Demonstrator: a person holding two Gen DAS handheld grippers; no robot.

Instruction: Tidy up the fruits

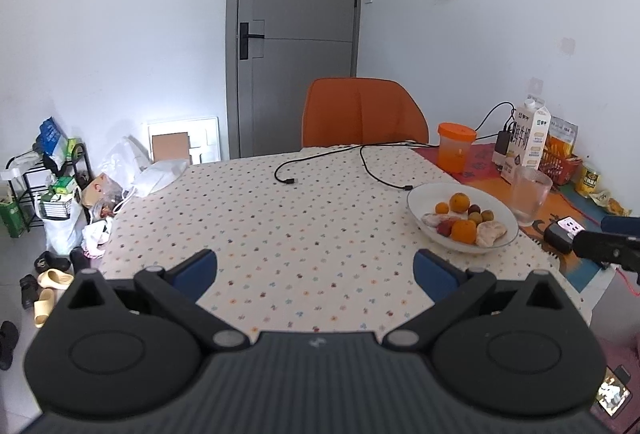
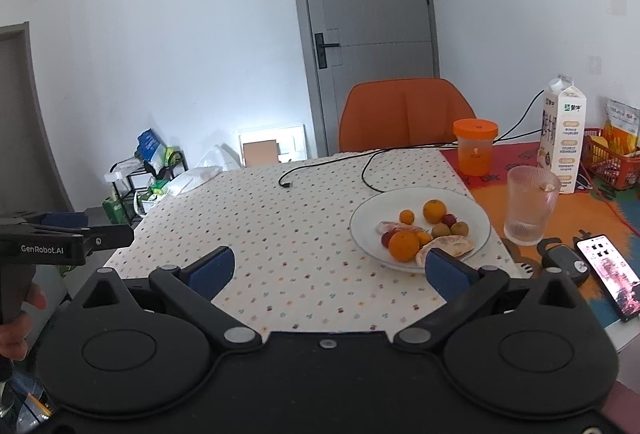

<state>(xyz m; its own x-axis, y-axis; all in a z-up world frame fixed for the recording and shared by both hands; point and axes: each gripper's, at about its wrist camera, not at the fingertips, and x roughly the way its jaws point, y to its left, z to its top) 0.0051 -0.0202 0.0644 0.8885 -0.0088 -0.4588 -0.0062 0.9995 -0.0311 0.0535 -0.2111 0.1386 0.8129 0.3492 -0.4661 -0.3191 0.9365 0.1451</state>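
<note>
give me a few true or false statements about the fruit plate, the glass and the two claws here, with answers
1. All the fruit lies on the white plate. True.
2. The left claw is shut on an orange. False: it is open and holds nothing, back from the plate over the tablecloth.
3. The clear glass stands beside the plate, on the side toward the milk carton. True.
4. The orange-lidded cup is tipped over on the plate. False: it stands upright on the table, beyond the plate.
5. The right claw is open, touching no fruit. True.
6. The phone lies on the orange chair. False: it lies on the table, near the glass.
</note>
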